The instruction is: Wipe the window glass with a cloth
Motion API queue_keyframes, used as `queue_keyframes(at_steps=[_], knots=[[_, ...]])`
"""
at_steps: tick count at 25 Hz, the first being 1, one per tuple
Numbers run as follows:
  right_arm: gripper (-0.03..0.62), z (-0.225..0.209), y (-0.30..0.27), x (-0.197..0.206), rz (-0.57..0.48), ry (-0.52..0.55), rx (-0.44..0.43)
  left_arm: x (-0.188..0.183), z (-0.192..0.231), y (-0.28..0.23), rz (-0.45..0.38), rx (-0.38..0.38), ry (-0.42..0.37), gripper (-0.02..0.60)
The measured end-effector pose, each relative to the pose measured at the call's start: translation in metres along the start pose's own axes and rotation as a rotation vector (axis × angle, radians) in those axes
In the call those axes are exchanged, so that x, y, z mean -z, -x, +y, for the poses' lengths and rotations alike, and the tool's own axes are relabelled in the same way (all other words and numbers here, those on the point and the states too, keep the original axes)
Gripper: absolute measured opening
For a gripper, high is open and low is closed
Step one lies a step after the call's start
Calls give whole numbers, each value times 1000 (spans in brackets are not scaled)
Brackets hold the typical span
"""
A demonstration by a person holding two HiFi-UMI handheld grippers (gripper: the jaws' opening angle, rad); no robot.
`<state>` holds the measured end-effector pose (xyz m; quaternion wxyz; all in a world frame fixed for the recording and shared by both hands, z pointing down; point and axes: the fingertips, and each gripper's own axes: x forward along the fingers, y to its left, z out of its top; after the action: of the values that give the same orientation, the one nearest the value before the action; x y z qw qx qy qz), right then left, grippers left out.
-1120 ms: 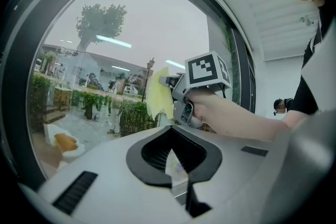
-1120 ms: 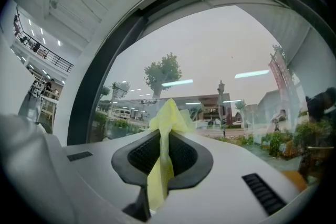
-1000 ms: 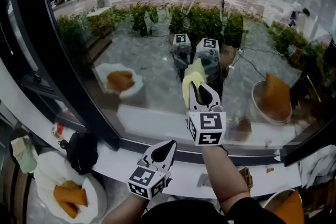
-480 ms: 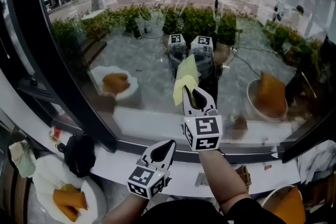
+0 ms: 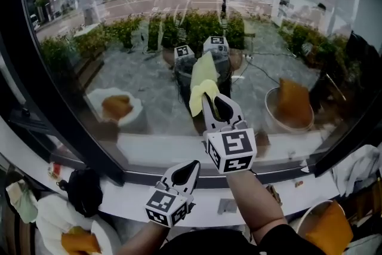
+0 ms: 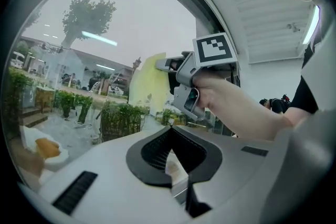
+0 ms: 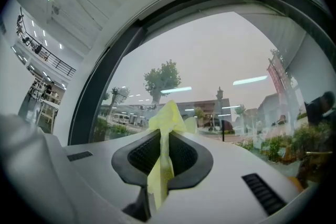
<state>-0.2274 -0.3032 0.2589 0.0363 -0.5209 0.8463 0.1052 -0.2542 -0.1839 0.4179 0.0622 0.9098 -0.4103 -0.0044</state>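
Note:
My right gripper is raised in front of the window glass and is shut on a yellow cloth. The cloth's free end stands up against the pane. In the right gripper view the cloth runs down between the shut jaws of the right gripper. My left gripper hangs low over the white sill, shut with nothing in it. In the left gripper view, beyond the left gripper, the right gripper and the cloth show at the glass.
A black window frame slants down the left side. On the counter below lie a black pouch, a white plate with orange food, and an orange item at bottom right. A white rag lies at right.
The right gripper has carried the cloth a little leftward along the glass. The left gripper has stayed in place by the sill.

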Motion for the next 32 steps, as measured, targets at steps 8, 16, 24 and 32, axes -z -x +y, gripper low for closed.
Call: queue_keyframes(at_steps=[8, 16, 24, 32], knots=[[52, -23, -2, -26, -14, 15, 46, -13, -14, -18, -22, 70, -17, 8], [52, -51, -2, -26, 12, 29, 93, -8, -35, -36, -10, 121, -47, 8], [52, -68, -10, -22, 39, 45, 119, -8, -39, -47, -5, 154, -28, 8], [52, -88, 2, -20, 43, 64, 99, -9, -61, -67, 5, 156, -36, 8]])
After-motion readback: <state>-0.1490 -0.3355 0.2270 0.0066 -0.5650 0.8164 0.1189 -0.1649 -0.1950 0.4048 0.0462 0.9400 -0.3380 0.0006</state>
